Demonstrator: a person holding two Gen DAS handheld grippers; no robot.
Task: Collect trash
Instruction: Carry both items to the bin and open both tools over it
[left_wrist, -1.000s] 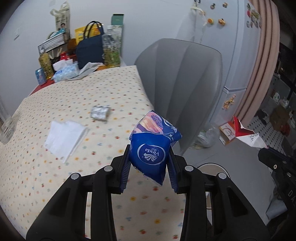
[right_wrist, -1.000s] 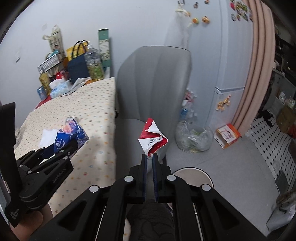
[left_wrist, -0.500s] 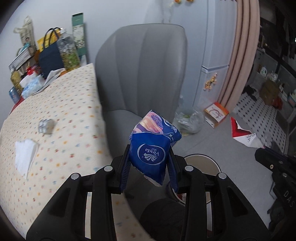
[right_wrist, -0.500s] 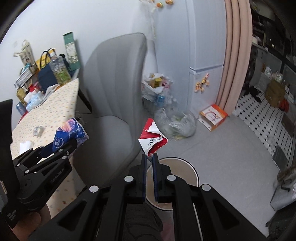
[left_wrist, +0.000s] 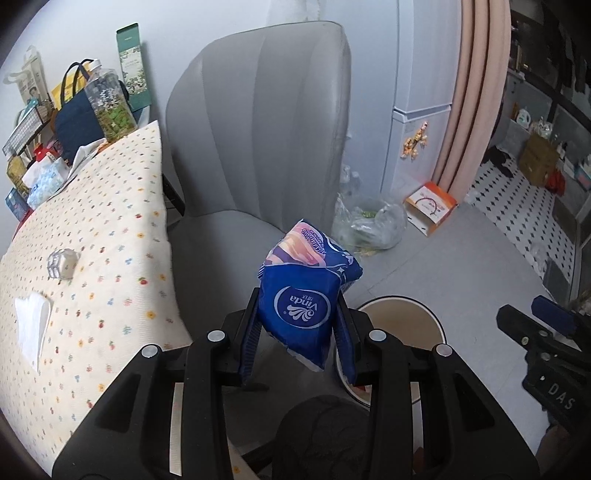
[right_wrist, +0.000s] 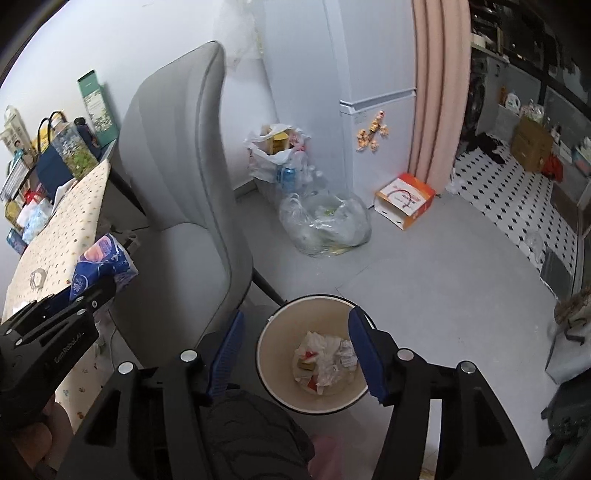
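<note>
A blue tissue packet (left_wrist: 308, 291) is clamped between the fingers of the left tool (left_wrist: 298, 338), held in the air beside the grey chair (left_wrist: 258, 133) and near the rim of the trash bin (right_wrist: 273, 376). The right tool (right_wrist: 295, 349) is spread wide and grips nothing, poised directly above the bin, where crumpled wrappers (right_wrist: 325, 356) are seen lying. A foil scrap (left_wrist: 62, 262) and a white napkin (left_wrist: 31, 328) are left on the bench (left_wrist: 103, 266).

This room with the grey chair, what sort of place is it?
Most likely a small lived-in flat, a dining corner by the kitchen. A table under a dotted cloth, a white fridge with magnets, and a waste bin on the floor point to a home.
</note>
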